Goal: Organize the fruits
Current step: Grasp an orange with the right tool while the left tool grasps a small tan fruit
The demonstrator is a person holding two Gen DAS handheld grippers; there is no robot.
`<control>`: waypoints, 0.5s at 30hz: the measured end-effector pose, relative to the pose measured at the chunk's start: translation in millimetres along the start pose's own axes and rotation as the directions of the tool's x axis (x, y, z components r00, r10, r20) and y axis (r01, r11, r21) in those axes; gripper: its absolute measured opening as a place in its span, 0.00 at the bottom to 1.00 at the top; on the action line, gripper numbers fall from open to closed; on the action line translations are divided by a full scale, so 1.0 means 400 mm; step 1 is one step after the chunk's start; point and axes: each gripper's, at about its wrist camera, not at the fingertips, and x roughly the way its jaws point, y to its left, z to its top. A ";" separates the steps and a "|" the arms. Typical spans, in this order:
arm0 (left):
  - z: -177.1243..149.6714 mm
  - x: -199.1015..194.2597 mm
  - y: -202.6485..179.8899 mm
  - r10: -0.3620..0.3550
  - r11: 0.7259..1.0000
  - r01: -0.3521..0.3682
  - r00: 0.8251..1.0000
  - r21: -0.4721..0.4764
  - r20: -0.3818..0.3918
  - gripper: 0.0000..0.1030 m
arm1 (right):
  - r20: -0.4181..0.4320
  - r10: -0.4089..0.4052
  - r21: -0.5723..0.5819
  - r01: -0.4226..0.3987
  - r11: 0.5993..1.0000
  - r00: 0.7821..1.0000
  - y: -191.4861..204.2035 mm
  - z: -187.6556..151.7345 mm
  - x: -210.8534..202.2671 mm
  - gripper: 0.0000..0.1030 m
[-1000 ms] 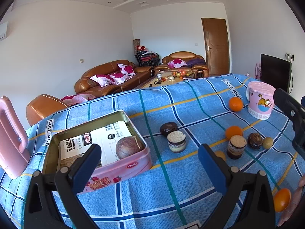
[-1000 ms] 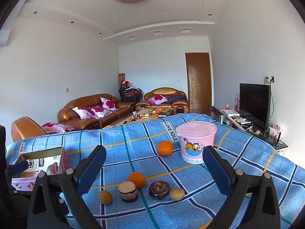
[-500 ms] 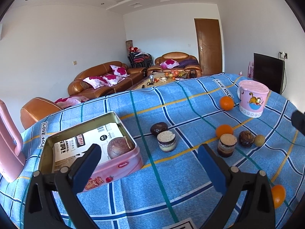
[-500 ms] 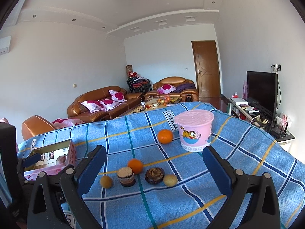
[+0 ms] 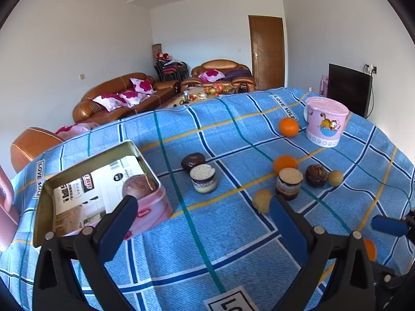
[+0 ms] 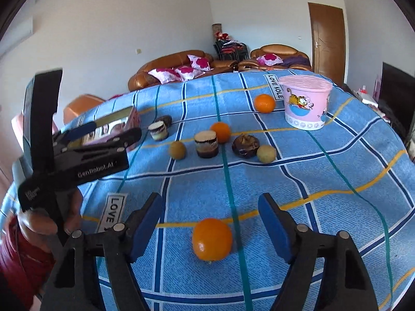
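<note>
The right gripper [image 6: 210, 215] hovers with fingers spread wide, holding nothing, an orange [image 6: 212, 239] lying on the blue checked cloth [image 6: 324, 181] between them. The left gripper [image 5: 202, 217] is also wide open and empty, near the open tin [image 5: 153, 207].

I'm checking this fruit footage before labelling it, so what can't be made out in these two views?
- Nearest orange, left wrist view: mostly behind the left gripper.
- Pink bucket, both views: lidded, contents hidden.
- Tin, right wrist view: inside blocked by the left gripper's body.
- Items on the far coffee table: too small.
</note>
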 end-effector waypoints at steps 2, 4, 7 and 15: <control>-0.002 0.002 0.000 -0.026 1.000 0.026 1.000 -0.007 -0.012 1.00 | -0.050 -0.016 -0.008 0.015 1.000 0.999 0.004 -0.008 0.011 0.61; -0.004 0.003 -0.006 -0.054 0.999 0.054 0.998 -0.009 -0.022 0.99 | -0.084 -0.047 -0.017 0.045 0.999 0.995 0.001 -0.019 0.026 0.61; -0.009 0.004 -0.026 -0.095 0.995 0.096 0.995 0.024 -0.033 0.92 | -0.124 -0.031 -0.009 0.030 1.000 0.992 -0.015 -0.033 0.045 0.44; 0.000 0.032 -0.091 -0.146 0.982 0.155 0.985 0.109 -0.088 0.79 | -0.051 -0.015 0.075 0.019 0.997 0.999 -0.073 -0.019 0.027 0.34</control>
